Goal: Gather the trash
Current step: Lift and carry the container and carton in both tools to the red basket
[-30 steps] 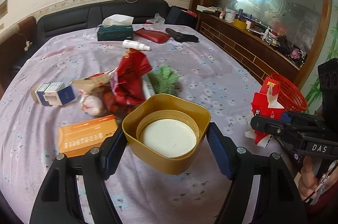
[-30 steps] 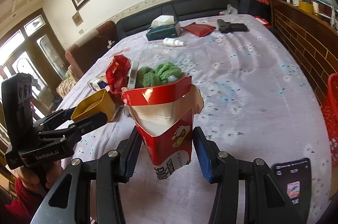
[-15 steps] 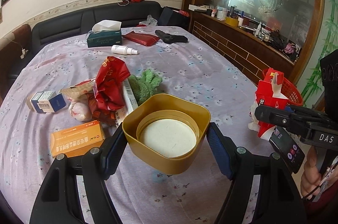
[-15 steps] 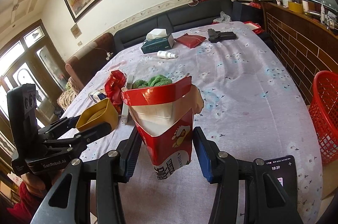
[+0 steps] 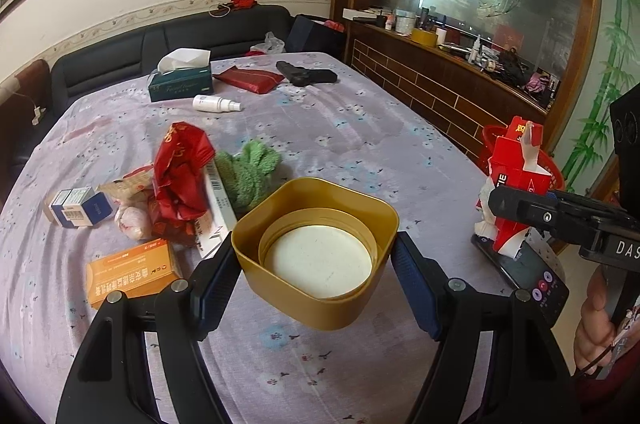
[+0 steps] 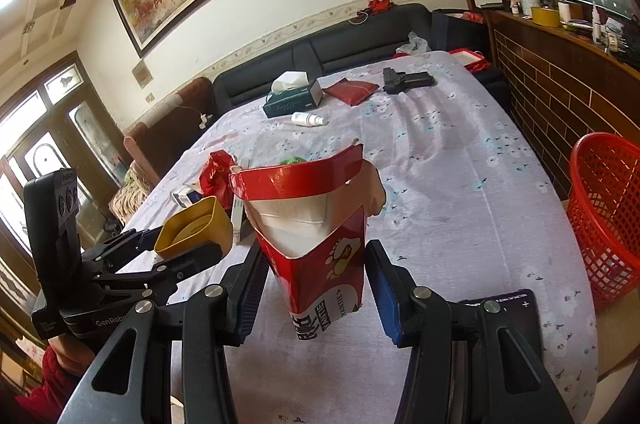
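Your left wrist camera sits just behind the left claw (image 5: 316, 278) and looks forward and down across the worktop (image 5: 340, 128) toward the sofa (image 5: 168, 40), with the right claw (image 5: 520, 208) at its right edge. Your right wrist camera sits behind the right claw, tilted the same way, with the left claw (image 6: 192, 244) at its left. Both views share the worktop, the tissue box (image 5: 180, 86) and the red basket (image 6: 604, 216).

"DAS" on right gripper (image 5: 520, 212) body, "GenRobo" on left gripper (image 6: 192, 256) body, "XIANTIE" on red carton (image 6: 320, 256)
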`<state>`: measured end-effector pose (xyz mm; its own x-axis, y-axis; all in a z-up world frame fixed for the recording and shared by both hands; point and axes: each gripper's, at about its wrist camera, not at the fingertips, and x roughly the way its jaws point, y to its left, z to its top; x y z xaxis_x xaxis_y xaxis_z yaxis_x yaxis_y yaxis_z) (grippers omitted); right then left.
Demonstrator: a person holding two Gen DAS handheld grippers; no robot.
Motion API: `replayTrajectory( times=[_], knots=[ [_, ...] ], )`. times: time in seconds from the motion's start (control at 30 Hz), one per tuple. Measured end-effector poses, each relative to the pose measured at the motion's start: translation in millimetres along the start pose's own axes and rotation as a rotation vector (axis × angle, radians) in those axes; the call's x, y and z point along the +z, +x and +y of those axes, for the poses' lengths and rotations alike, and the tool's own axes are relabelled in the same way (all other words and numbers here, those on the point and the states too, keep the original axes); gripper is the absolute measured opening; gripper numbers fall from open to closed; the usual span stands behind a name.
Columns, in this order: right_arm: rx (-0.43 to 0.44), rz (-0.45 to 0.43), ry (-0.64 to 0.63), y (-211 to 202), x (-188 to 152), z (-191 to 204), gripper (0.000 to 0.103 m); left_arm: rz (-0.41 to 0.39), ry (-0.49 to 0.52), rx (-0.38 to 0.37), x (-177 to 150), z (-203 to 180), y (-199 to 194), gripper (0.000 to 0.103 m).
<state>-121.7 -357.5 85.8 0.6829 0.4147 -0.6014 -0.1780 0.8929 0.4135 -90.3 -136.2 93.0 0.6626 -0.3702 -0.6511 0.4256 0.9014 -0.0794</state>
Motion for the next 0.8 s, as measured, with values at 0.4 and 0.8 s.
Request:
replayTrajectory(
  times=[0.4,0.8],
  knots=[
    [-0.008,-0.025,0.016,-15.0,-0.4,-8.1,0.054,0.001,0.034,-0.015,3.3,-19.6,-0.4,0.074],
    [-0.123,-0.159,0.119,-81.3,9.3,-70.3,0.055,0.004,0.133,-0.142,45.7,-92.8,14.0,0.074]
  ],
)
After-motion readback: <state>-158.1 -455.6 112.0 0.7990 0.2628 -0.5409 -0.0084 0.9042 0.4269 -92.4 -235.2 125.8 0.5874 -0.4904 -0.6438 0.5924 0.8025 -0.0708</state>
